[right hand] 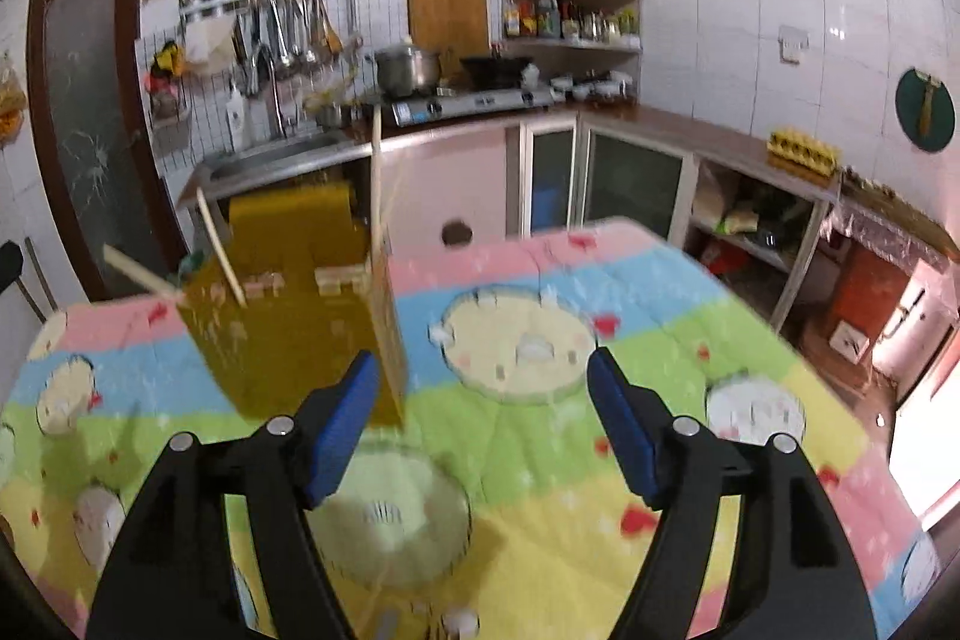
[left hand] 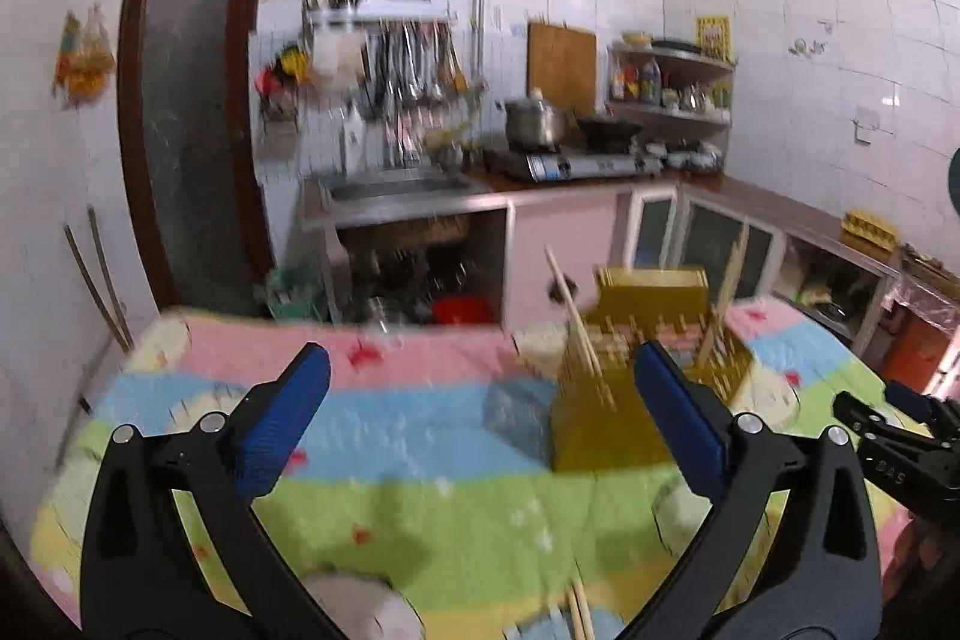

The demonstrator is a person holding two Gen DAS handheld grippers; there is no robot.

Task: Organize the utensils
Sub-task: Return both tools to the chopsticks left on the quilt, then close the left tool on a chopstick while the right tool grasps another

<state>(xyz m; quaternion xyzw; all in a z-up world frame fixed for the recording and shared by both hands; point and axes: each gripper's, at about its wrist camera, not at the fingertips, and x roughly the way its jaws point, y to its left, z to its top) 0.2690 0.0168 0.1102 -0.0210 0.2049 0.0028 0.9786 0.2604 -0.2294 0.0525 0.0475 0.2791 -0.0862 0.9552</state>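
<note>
Apparently partway. Left wrist view: yellow holder stands on the table, several chopsticks already upright in it; one loose pair lies near. Left tool wide open, empty. Right wrist view: right tool wide open, empty, just beside the holder
</note>
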